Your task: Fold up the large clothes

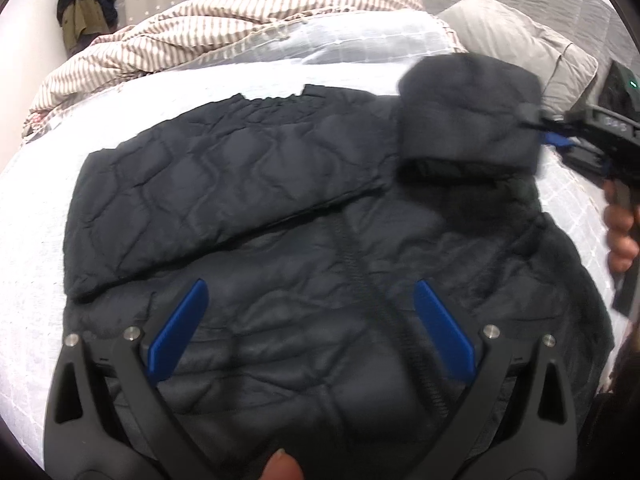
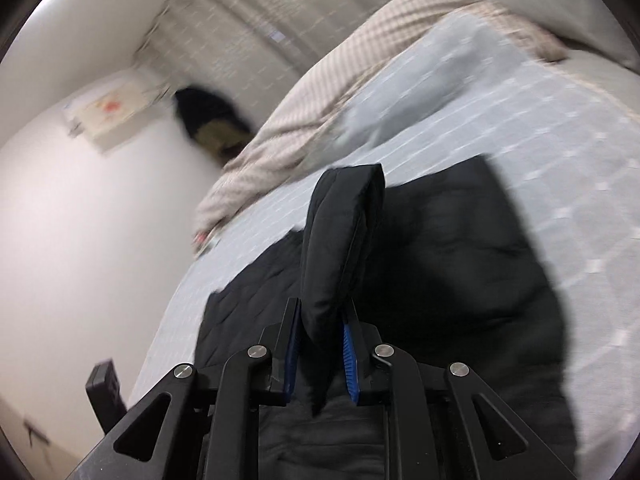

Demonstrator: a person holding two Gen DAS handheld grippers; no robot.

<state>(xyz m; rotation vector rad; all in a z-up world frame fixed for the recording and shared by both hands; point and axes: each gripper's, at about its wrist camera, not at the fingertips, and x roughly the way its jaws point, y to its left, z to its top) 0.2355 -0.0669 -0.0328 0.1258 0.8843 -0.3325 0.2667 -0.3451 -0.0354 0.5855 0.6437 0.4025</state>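
A black quilted jacket point(image 1: 248, 208) lies spread on the bed, one sleeve folded across its upper part. My left gripper point(image 1: 312, 296) is open and empty, hovering just above the jacket's lower body beside the zipper point(image 1: 360, 272). My right gripper point(image 1: 556, 136) comes in from the right edge, shut on the other sleeve point(image 1: 468, 120) and holding it lifted above the jacket. In the right wrist view the gripper point(image 2: 320, 312) clamps the sleeve cuff point(image 2: 340, 232), which stands up between the blue pads. The jacket point(image 2: 460, 264) lies below it.
The bed has a pale checked sheet point(image 1: 32, 280). A striped duvet point(image 1: 224, 28) is bunched at the far side, with grey pillows point(image 1: 516, 36) at the back right. Dark clothes point(image 1: 86, 4) hang by the wall. A white wall point(image 2: 72, 220) runs left of the bed.
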